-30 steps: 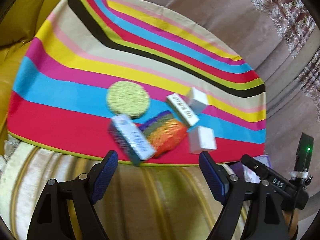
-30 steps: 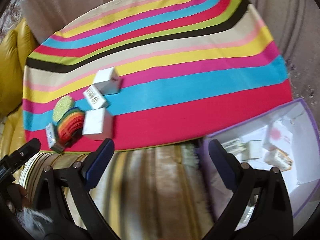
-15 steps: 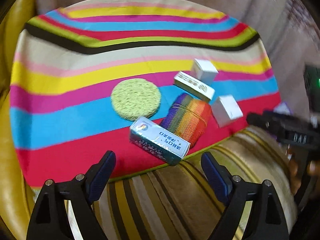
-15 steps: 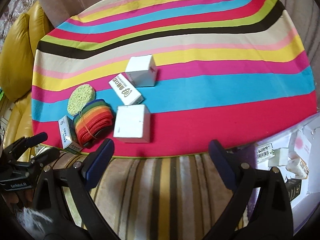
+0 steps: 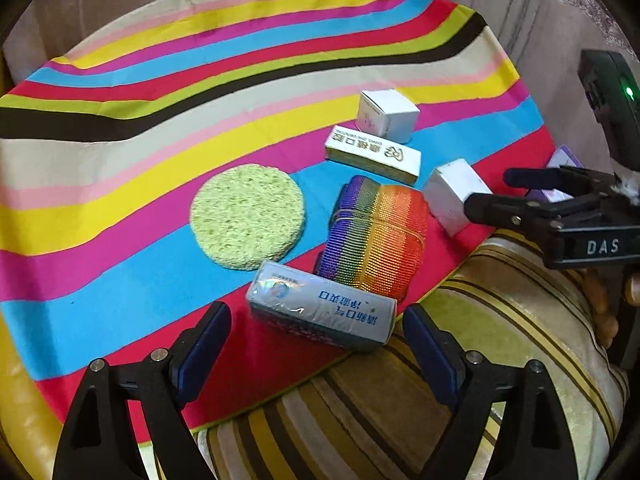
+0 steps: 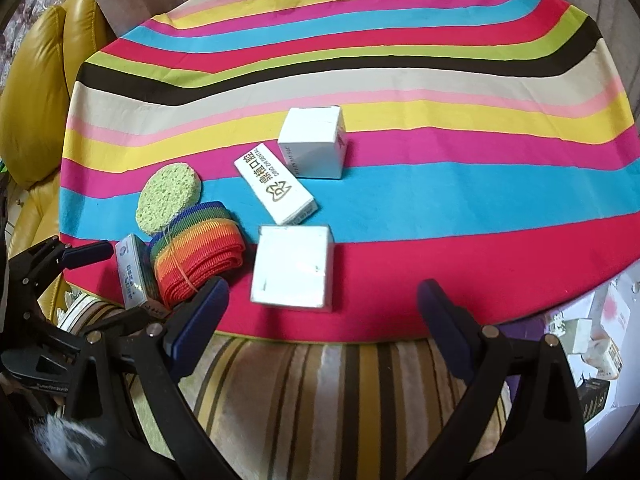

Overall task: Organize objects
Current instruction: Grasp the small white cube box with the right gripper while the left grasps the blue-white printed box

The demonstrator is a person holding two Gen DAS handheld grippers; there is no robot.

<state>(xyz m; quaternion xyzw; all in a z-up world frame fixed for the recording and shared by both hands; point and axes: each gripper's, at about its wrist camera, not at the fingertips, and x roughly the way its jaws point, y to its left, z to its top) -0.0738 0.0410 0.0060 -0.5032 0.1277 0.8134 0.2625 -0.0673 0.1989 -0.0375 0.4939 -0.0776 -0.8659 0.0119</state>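
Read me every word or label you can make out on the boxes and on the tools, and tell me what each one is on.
"DAS": on the black body of the right gripper.
"DING CAI DENTAL": beside gold Chinese characters and a logo on the long white box.
Blue Chinese characters, not clearly readable: on the shiny silver box.
Small grey print, too small to read: on the side of the far white box.
Near white box: no text visible.

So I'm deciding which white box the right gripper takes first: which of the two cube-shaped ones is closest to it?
The cube box on the red stripe, just ahead of the open right gripper. The other cube sits farther back, beyond the long lettered box.
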